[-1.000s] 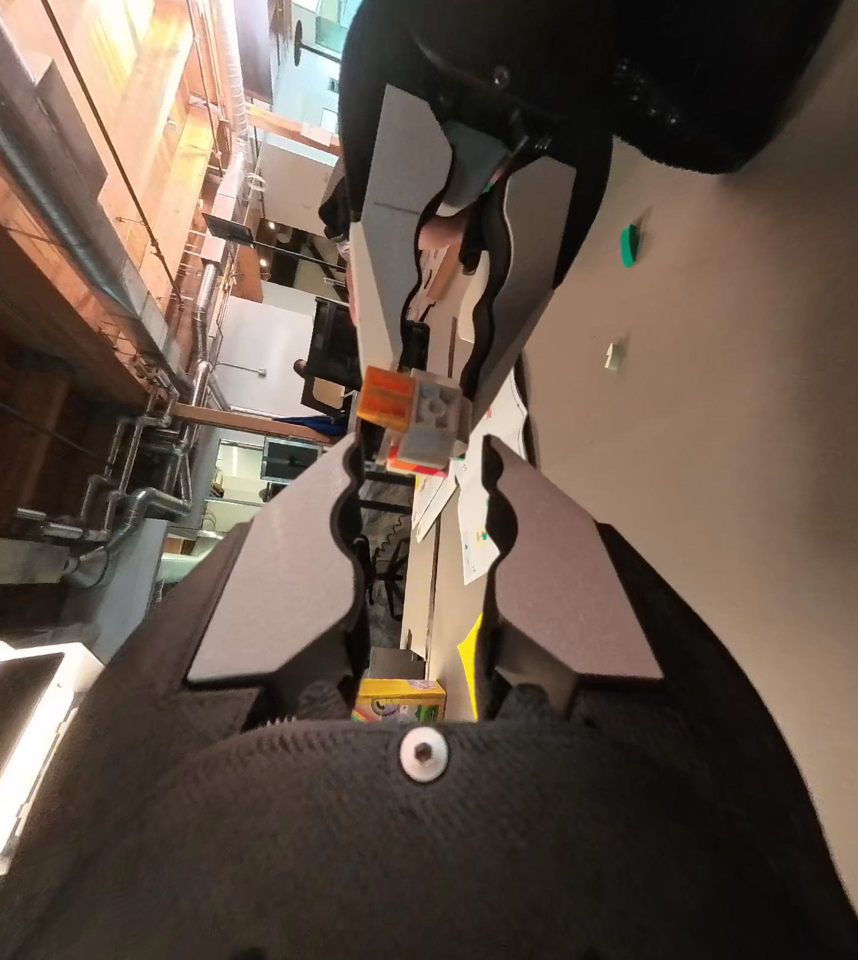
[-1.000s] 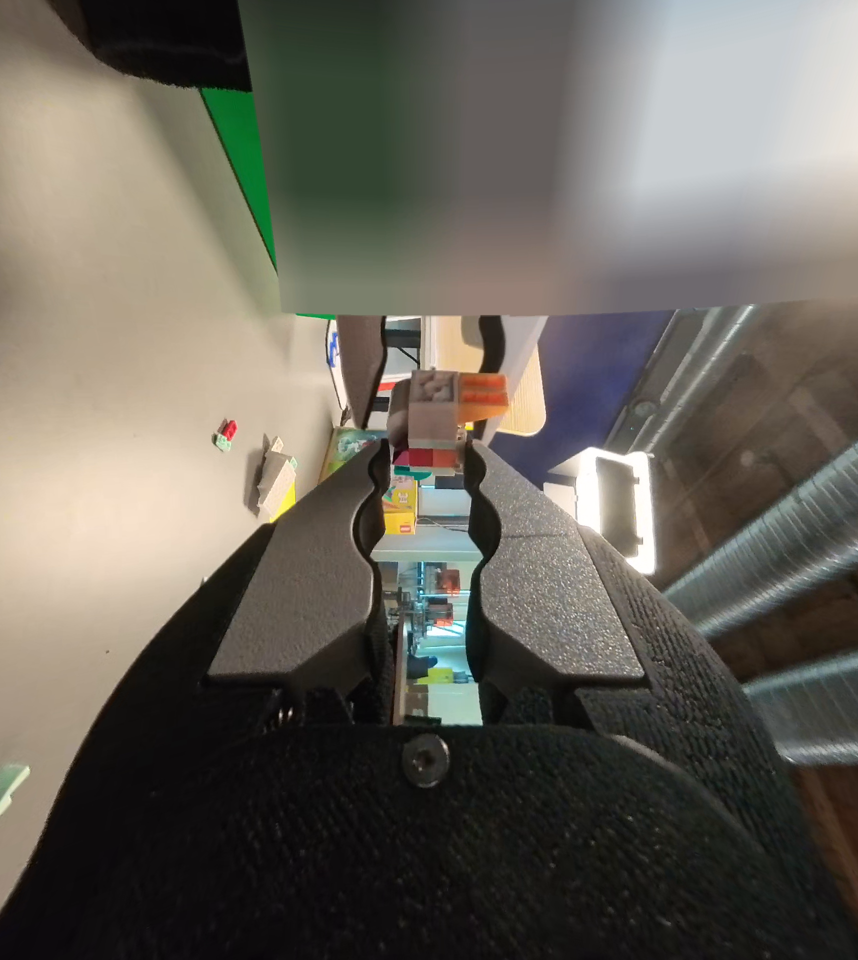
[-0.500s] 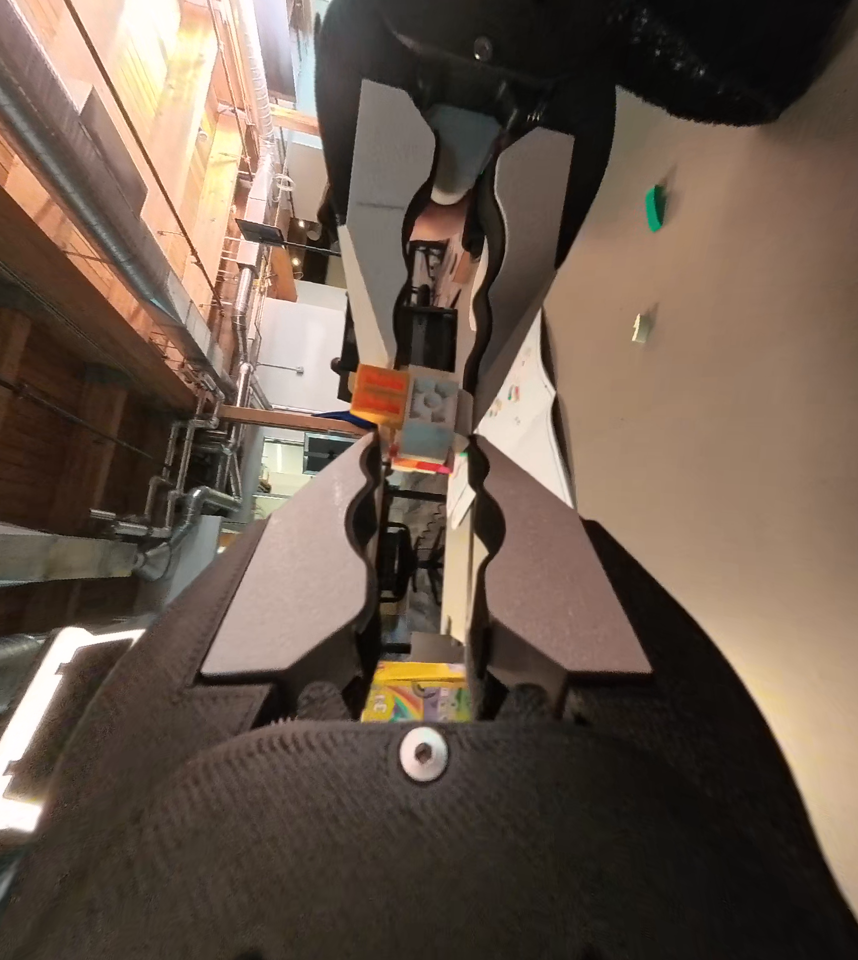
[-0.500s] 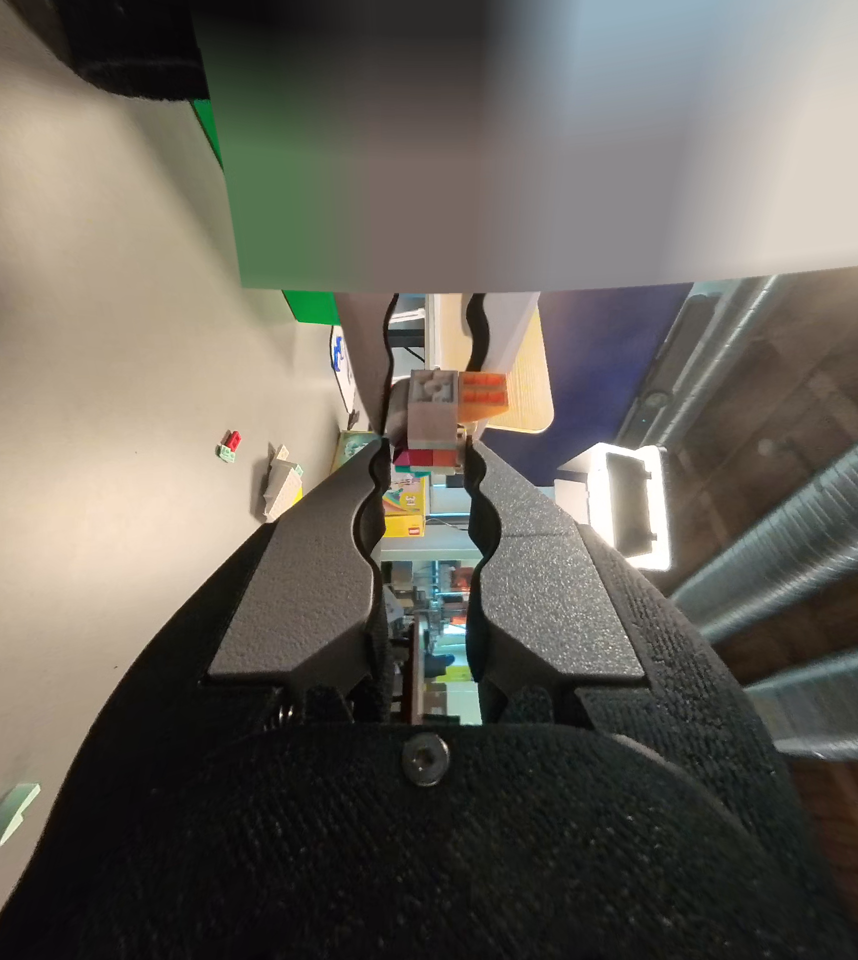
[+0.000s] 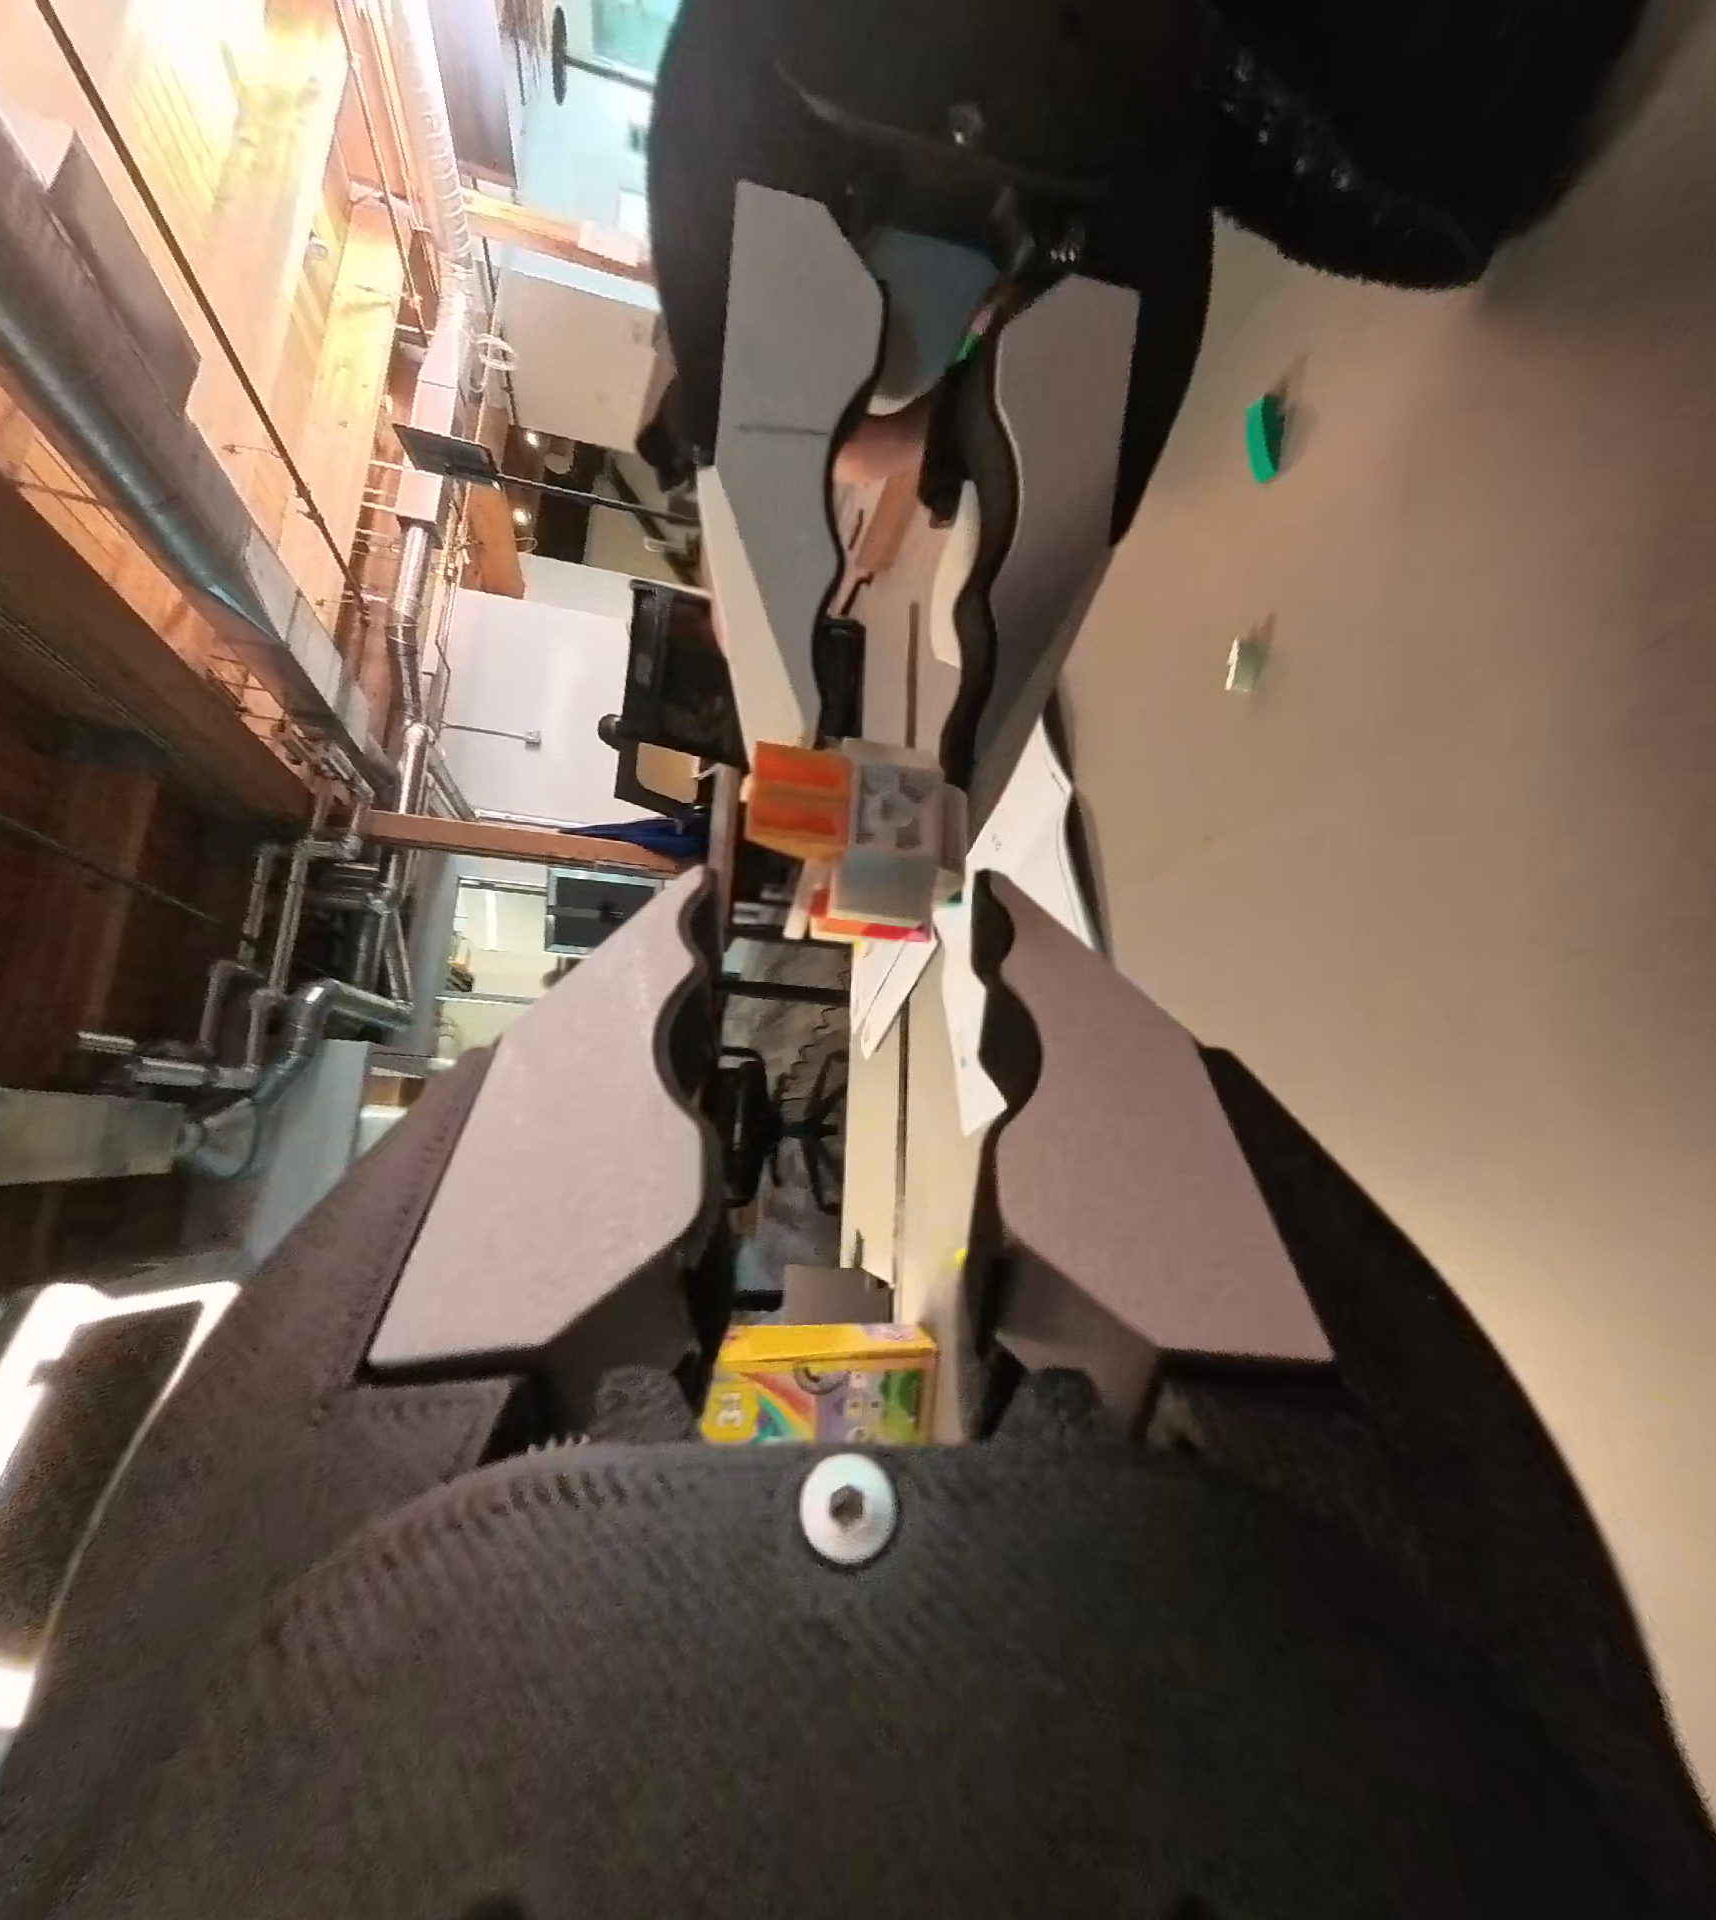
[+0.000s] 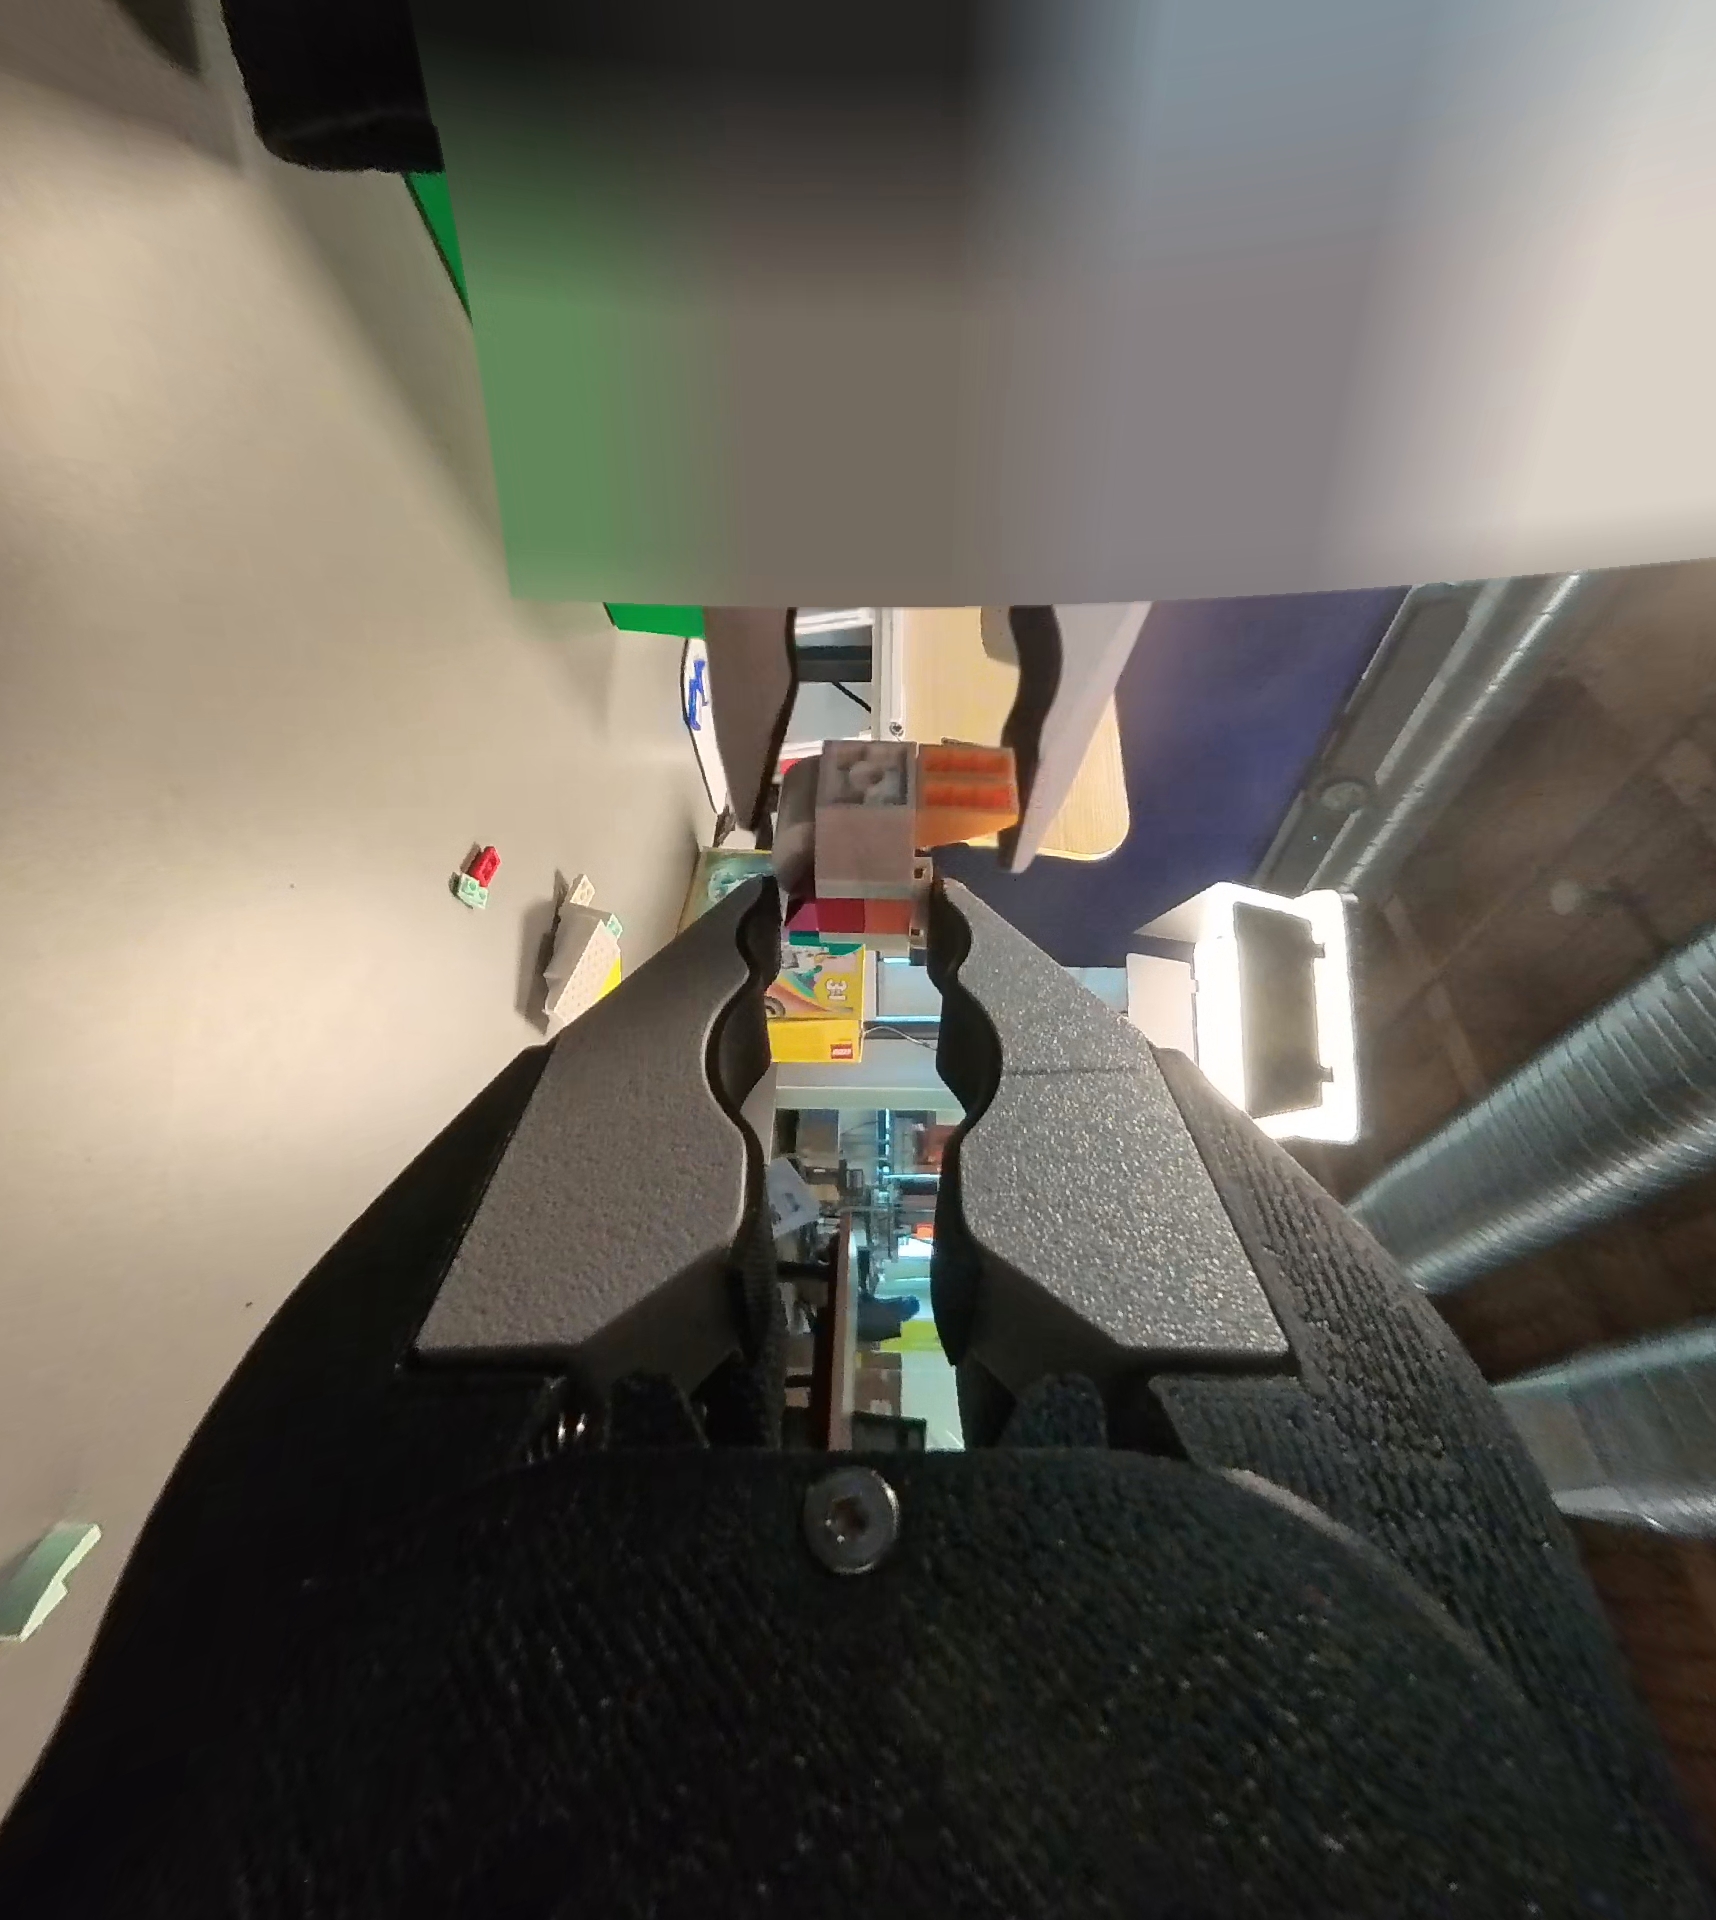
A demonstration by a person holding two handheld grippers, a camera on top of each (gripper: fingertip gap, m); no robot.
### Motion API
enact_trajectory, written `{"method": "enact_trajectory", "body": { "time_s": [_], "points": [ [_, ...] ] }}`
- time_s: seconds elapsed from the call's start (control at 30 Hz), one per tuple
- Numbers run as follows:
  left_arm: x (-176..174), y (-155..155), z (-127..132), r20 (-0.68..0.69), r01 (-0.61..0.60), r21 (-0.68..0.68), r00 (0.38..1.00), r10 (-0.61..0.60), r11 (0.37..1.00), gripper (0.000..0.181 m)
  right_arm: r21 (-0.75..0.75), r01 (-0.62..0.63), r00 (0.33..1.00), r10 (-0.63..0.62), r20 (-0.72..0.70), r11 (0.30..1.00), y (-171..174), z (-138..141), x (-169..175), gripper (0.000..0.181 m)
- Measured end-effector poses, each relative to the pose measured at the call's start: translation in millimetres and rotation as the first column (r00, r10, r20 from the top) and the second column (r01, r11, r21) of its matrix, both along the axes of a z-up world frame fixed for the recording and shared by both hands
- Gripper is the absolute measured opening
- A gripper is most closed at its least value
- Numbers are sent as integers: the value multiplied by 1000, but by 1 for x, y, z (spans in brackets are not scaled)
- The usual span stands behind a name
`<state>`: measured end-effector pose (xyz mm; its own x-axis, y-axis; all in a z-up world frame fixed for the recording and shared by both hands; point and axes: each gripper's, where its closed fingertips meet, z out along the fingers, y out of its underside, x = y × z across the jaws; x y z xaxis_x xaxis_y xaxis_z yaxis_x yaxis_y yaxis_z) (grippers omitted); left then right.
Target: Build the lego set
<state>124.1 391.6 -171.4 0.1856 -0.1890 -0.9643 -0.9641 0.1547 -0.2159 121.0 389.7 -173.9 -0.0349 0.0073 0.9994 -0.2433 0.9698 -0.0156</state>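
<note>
A small lego assembly of grey, orange and red bricks hangs in the air between my two grippers, which face each other. My right gripper is shut on its red and orange base. In the left wrist view the assembly sits just past my left gripper, which is open; its jaws stand on either side of the assembly with a gap. The right gripper's grey fingers reach in from the top of that view. The left gripper's fingers show beyond the assembly in the right wrist view.
The grey table lies beside both grippers. On it are a green piece, a small pale piece, paper sheets, a red and mint piece, a grey and white cluster, a mint plate and a yellow box. Left and right tips are no more than a few centimetres apart. The mint plate is about equally far from each gripper, around 20 centimeters.
My left gripper's jaws narrowed around the assembly half a second ago and have spread apart again. My right gripper has kept its hold on the assembly.
</note>
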Motion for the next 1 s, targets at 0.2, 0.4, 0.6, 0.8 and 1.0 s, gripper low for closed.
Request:
{"method": "enact_trajectory", "body": {
  "time_s": [0.2, 0.4, 0.6, 0.8, 1.0],
  "points": [
    [3, -4, 5, -32, 21, 21, 999, -20, 1000, 40, -9, -11, 1000, 11, -7, 1000, -3, 5, 1, 26],
    [1, -2, 3, -76, 17, 28, 997, -15, 999, 30, -9, -9, 1000, 9, -13, 1000, -3, 9, 3, 26],
    [2, -2, 2, -121, 14, 40, 993, -9, 999, 30, 0, 5, 1000, -5, 6, 1000, -4, 7, 4, 26],
    [1, -3, 0, -216, -10, 43, 976, 19, 999, 28, 30, 24, 999, -25, 31, 999, -5, 5, 3, 25],
    [-1, -2, -6, -278, -47, 33, 959, 55, 998, 26, 49, 38, 997, -41, 63, 998, -2, -1, 0, 25]
  ]
}}
